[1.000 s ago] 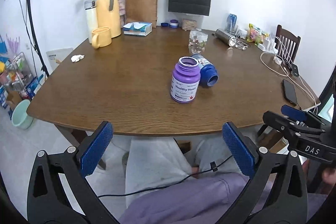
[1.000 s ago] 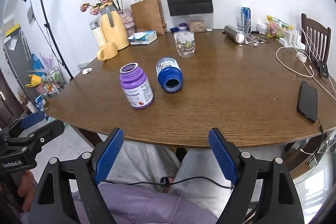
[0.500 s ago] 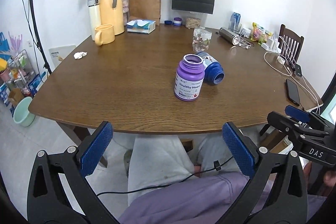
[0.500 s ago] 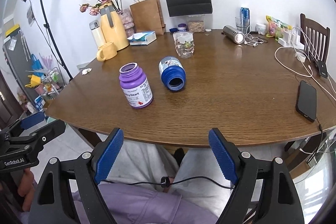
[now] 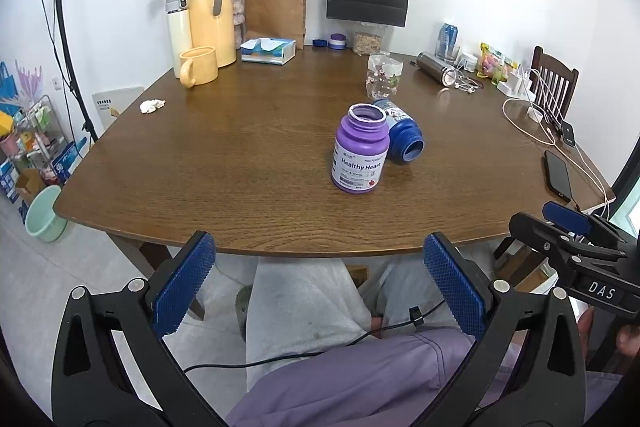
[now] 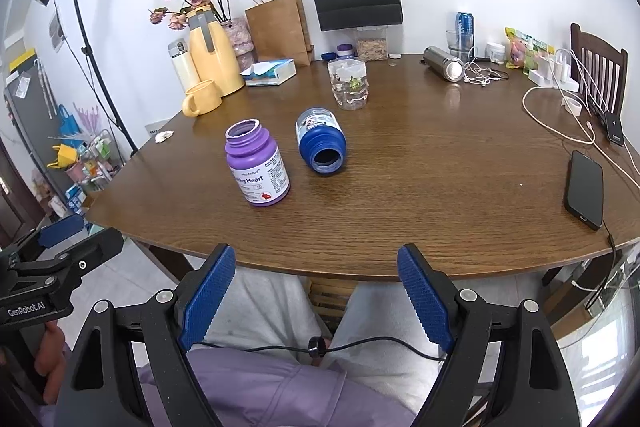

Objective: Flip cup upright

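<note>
A blue open-mouthed cup (image 5: 402, 141) (image 6: 321, 143) lies on its side near the middle of the brown table (image 5: 240, 167) (image 6: 420, 187), its mouth facing me. Just left of it a purple "Healthy Heart" cup (image 5: 360, 155) (image 6: 258, 165) stands upright with no lid, partly hiding the blue one in the left wrist view. My left gripper (image 5: 320, 287) is open below the table's near edge, over a person's lap. My right gripper (image 6: 316, 291) is open as well, also short of the table. Neither holds anything.
Behind the blue cup stands a clear plastic cup (image 6: 347, 83). At the back left are a yellow jug (image 5: 210, 23), a yellow mug (image 5: 198, 67) and a tissue box (image 5: 268, 51). A phone (image 6: 584, 189) and cables (image 6: 560, 115) lie at the right edge.
Both views have only drifted slightly. Nothing on the table has moved, and both grippers stay open and empty.
</note>
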`<move>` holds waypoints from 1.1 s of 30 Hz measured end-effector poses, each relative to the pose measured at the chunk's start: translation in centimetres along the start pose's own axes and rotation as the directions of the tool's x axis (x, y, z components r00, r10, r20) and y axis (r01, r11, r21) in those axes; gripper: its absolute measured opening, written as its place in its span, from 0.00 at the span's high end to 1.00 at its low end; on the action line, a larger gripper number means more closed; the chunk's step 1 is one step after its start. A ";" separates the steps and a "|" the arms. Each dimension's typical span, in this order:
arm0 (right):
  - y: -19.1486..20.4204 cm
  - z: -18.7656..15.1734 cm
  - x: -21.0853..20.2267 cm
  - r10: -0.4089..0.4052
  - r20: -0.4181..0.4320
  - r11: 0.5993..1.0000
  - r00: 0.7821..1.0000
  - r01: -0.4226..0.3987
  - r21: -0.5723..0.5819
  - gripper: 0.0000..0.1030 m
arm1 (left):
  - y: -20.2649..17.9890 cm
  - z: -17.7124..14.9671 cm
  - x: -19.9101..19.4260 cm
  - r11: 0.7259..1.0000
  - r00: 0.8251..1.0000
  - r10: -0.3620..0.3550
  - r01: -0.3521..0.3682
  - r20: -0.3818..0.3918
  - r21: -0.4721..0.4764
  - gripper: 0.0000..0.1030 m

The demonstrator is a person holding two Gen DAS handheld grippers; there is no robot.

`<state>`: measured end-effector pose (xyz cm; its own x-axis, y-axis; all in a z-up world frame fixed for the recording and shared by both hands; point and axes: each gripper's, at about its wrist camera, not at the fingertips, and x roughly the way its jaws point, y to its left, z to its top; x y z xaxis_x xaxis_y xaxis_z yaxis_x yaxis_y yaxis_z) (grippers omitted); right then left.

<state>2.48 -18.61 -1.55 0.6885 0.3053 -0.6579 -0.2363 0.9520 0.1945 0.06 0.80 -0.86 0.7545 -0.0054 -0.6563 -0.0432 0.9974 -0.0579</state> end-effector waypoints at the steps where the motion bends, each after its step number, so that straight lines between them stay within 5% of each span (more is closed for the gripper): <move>1: 0.0 0.0 0.0 -0.001 0.001 1.000 1.000 0.001 -0.001 0.16 | -0.1 0.0 0.0 1.000 1.000 0.000 0.000 0.002 0.000 0.00; 33: 0.4 -0.3 -0.5 -0.007 0.020 1.000 1.000 0.007 -0.007 0.16 | -0.4 0.1 -0.5 1.000 1.000 0.020 -0.020 0.010 0.019 0.00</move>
<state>1.85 -18.40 -1.40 0.7036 0.2994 -0.6445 -0.2362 0.9539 0.1852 -0.30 0.42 -0.44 0.7597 0.0155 -0.6500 -0.0459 0.9985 -0.0299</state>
